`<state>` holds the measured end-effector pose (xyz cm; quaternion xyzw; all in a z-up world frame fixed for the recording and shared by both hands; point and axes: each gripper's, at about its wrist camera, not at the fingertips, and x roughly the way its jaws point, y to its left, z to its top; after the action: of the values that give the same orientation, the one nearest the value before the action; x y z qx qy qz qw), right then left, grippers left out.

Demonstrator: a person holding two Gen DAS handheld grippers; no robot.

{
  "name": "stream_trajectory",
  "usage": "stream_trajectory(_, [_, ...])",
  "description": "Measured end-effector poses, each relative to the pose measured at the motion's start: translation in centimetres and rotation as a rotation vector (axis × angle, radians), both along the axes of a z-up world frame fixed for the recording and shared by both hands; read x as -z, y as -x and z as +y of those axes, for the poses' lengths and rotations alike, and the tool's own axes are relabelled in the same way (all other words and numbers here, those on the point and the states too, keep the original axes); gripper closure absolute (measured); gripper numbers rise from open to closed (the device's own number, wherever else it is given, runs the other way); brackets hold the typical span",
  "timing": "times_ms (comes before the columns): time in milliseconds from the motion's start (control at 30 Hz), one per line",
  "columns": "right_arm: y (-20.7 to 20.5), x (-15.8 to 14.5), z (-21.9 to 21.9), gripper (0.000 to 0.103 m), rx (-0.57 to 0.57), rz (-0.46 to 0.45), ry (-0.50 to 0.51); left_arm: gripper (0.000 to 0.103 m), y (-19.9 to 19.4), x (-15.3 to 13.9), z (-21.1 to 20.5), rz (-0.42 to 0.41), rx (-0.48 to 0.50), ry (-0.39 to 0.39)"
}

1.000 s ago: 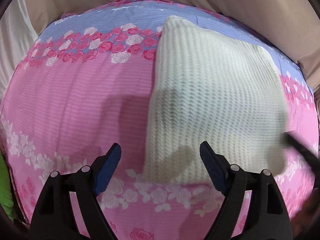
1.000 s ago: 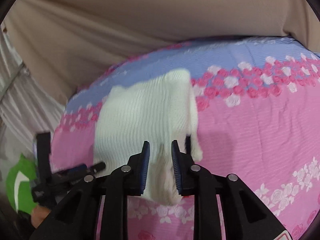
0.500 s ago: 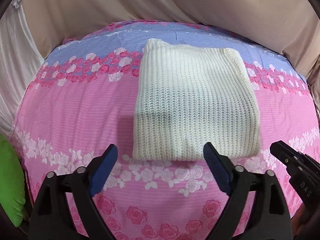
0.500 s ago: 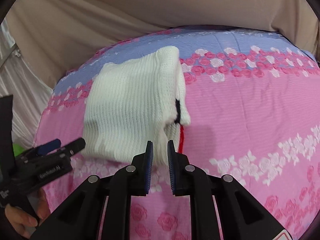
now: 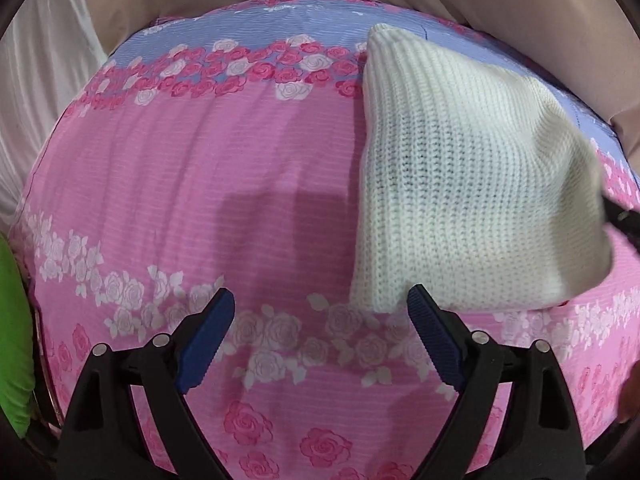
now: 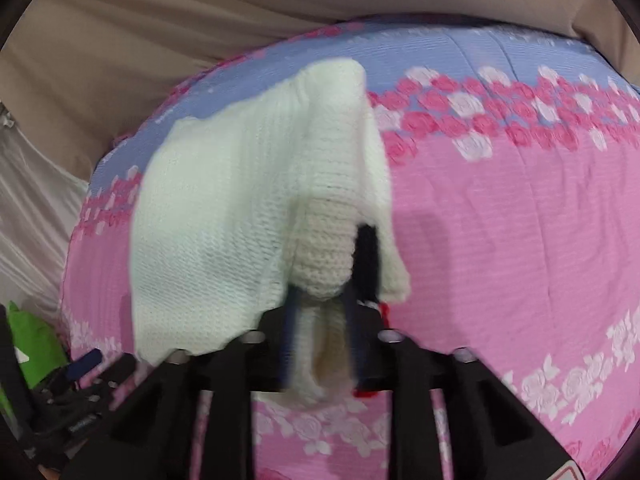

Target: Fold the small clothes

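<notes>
Your right tool (image 6: pixel 318 320) is clamped on a fold of the cream knitted sweater (image 5: pixel 472 200), with the thick rolled edge of the knit pinched between its blue pads. The picture from that tool is blurred, so the exact spot of the grip is hard to read, but the knit clearly bunches into the jaws and a dark strip and a bit of red show just beside the right pad. The rest of the sweater spreads away from the clamp over the floral bedspread (image 5: pixel 200 208), reaching toward the far blue-striped edge of the bed.

Your left tool (image 5: pixel 320 336) stands wide apart with nothing between its pads. It hangs over the pink part of the bedspread, above a band of white roses, and the near left corner of the sweater lies just beside its right pad (image 5: pixel 434 340). A green object (image 5: pixel 14 344) shows at the bed's left edge.
</notes>
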<state>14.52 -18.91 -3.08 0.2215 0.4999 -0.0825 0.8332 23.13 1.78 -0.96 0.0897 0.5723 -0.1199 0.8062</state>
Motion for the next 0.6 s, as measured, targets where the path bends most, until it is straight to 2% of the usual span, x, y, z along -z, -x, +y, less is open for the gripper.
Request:
stream_trajectory(67, [0.3,-2.4,0.5,0.095,-0.006,-0.076,0.043,0.017,-0.2,0.7,-0.2,0.001,0.010,-0.016])
stream_trajectory(100, [0.5,-2.9,0.5,0.101,0.000,-0.090,0.063,0.016,-0.4,1.3,-0.4,0.006,0.016,-0.024])
stream_trajectory(133, [0.7,-2.9,0.2,0.101,0.015,-0.091,0.073,0.016,-0.6,1.7,-0.5,0.012,0.022,-0.028])
stream_trajectory(167, [0.6,-2.1,-0.2,0.101,0.026,-0.074,0.068,0.016,-0.7,2.0,-0.6,0.017,0.025,-0.032])
stream_trajectory(233, [-0.2,2.2,-0.7,0.102,0.019,0.077,0.116,0.016,-0.6,1.6,-0.6,0.013,0.031,-0.036])
stream_trajectory(267, [0.2,2.8,-0.9,0.102,0.028,0.089,0.118,0.017,-0.5,1.1,-0.6,0.001,0.034,-0.036])
stream_trajectory(333, [1.6,0.5,-0.7,0.102,0.054,0.022,0.080,0.017,-0.5,0.6,-0.6,-0.008,0.030,-0.040])
stream_trajectory(400, [3.3,-2.8,0.0,0.099,0.065,-0.085,0.071,0.017,-0.5,0.3,-0.6,-0.009,0.023,-0.036])
stream_trajectory(467, [3.4,-4.5,0.9,0.099,0.041,-0.133,0.081,0.017,-0.4,0.4,-0.7,-0.009,0.020,-0.041])
stream_trajectory(533, [2.0,-4.5,1.8,0.099,-0.015,-0.123,0.119,0.017,-0.5,0.5,-0.9,-0.006,0.012,-0.047])
stream_trajectory(600, [-0.2,-1.7,2.0,0.100,-0.049,-0.032,0.169,0.017,-0.6,0.8,-1.1,0.008,0.008,-0.046])
